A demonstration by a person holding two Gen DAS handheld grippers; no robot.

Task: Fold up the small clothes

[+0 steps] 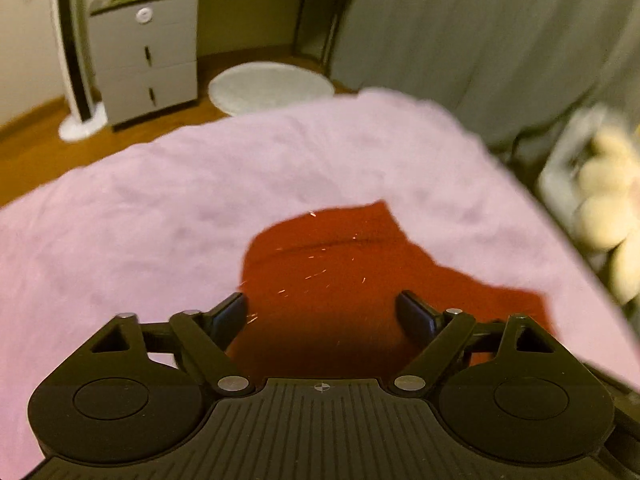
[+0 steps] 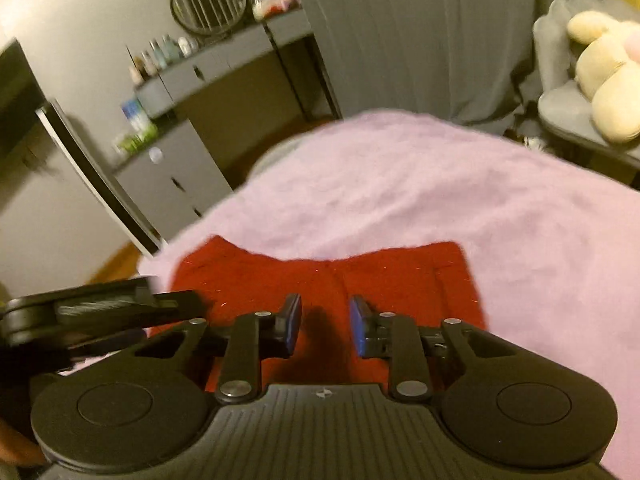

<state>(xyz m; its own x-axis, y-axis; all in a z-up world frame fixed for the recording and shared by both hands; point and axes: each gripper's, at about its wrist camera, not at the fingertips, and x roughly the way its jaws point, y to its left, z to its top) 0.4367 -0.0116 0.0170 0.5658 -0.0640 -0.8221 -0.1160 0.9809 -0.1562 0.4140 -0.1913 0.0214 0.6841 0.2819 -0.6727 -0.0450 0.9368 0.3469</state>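
A small red garment [image 1: 340, 272] lies flat on a fluffy pink blanket [image 1: 180, 200]. My left gripper [image 1: 322, 302] hovers just over the garment's near part, open wide, with nothing between its fingers. In the right wrist view the same red garment [image 2: 400, 276] spreads across the pink blanket [image 2: 440, 192], one corner reaching far left. My right gripper [image 2: 326, 314] hangs above the garment's middle with a narrow gap between its blue pads [image 2: 294, 320]. Nothing is caught in that gap. The left gripper's black body [image 2: 92, 312] shows blurred at the left edge.
A grey drawer cabinet [image 1: 144, 60], a white tower fan [image 1: 76, 60] and a round white rug [image 1: 272, 86] stand on the wooden floor beyond the blanket. A grey curtain [image 1: 480, 40] hangs behind. A cream plush toy [image 2: 600, 80] sits on a grey chair at right.
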